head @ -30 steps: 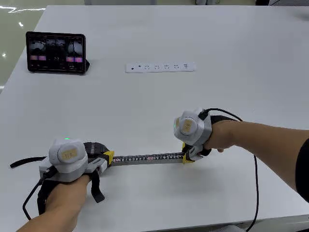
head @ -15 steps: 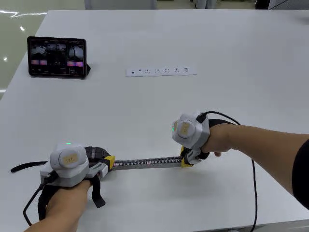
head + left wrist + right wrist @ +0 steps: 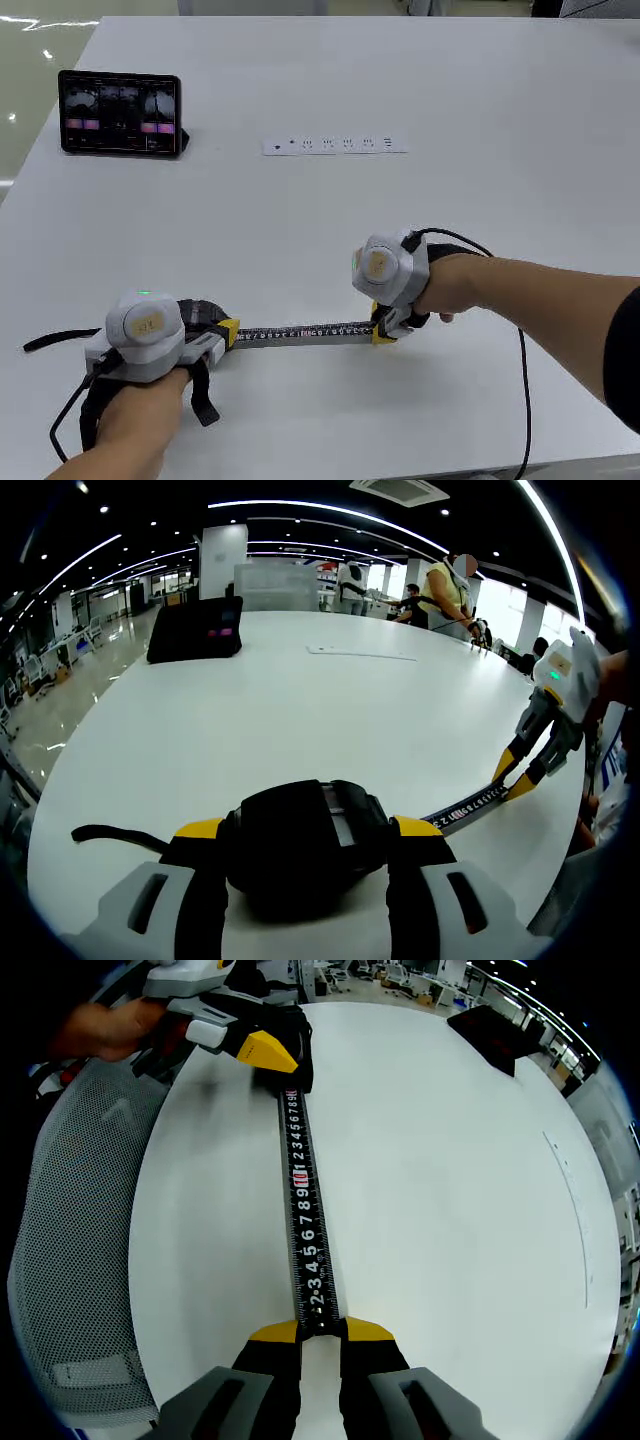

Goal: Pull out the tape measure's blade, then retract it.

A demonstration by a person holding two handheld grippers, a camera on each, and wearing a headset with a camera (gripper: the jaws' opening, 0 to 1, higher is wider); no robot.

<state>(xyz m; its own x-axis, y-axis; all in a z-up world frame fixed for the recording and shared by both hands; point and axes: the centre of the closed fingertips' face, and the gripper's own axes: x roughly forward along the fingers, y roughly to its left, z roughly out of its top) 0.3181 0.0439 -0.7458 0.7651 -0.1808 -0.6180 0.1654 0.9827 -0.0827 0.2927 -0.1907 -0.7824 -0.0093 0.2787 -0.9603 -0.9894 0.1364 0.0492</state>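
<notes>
Head view: right claw (image 3: 382,334) pinching blade (image 3: 300,332) tip, now nearer left claw (image 3: 218,332) clamping case (image 3: 198,311); retraction likely underway.

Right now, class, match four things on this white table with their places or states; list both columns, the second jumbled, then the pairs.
1. black tape measure case
2. dark numbered tape blade
3. black tablet, screen lit
4. white power strip

A. flat at the table's far middle
B. clamped in the left gripper
C. propped up, far left corner
D. stretched out, tip pinched by the right gripper

Pairs: 1-B, 2-D, 3-C, 4-A
</notes>
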